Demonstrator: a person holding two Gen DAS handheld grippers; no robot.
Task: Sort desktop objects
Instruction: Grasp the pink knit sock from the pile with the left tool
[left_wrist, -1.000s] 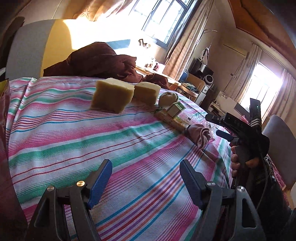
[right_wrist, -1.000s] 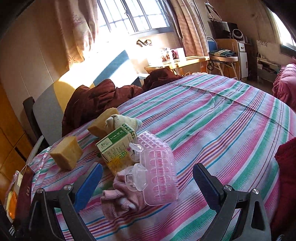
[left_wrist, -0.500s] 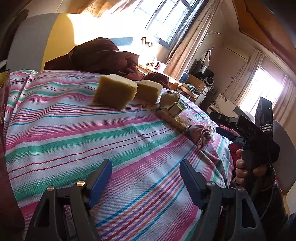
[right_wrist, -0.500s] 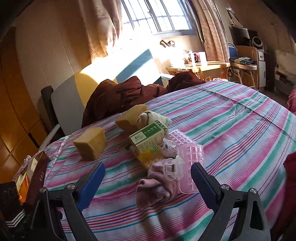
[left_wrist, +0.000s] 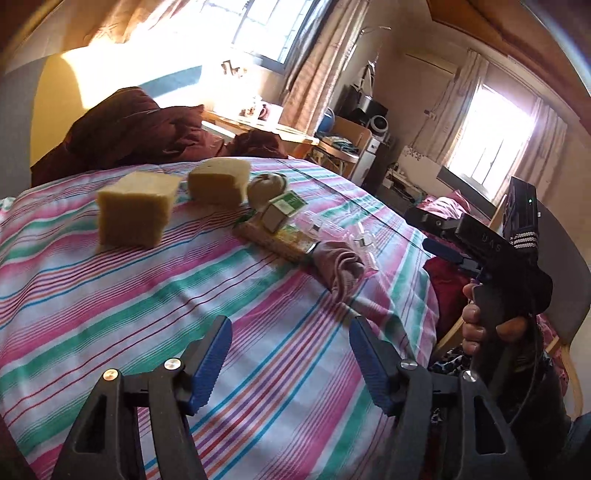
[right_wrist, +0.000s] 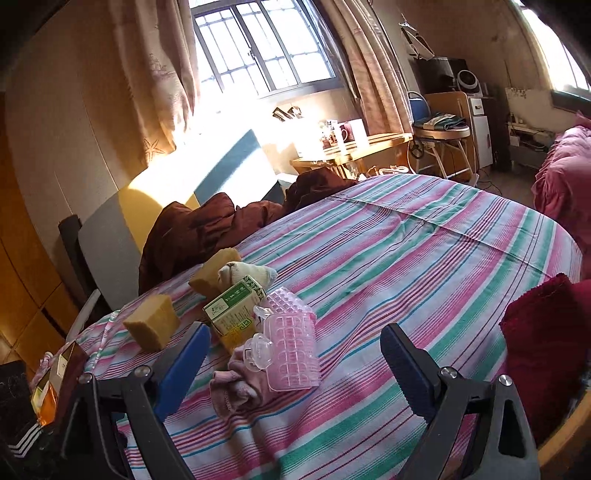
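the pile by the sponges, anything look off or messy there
Yes. The green carton leans tilted on a yellow packet, the clear pink case gapes open partly over a crumpled pink cloth, and a cream sock is wadded against a sponge. Nothing looks spilled or broken.

desk cloth (right_wrist: 424, 258): woven striped fabric, matt, lightly creased
sponge blocks (left_wrist: 135, 210): yellow foam, porous and rough
carton (right_wrist: 234, 308): printed paper card, slight sheen
organiser case (right_wrist: 291, 350): clear pink plastic, glossy, dimpled
pink rag (right_wrist: 236, 387): soft knit cloth, matt
left hand-held gripper (left_wrist: 290, 363): matt black plastic frame, ribbed blue pads, shiny metal screws
right hand-held gripper (right_wrist: 295, 365): same black plastic and ribbed blue pads
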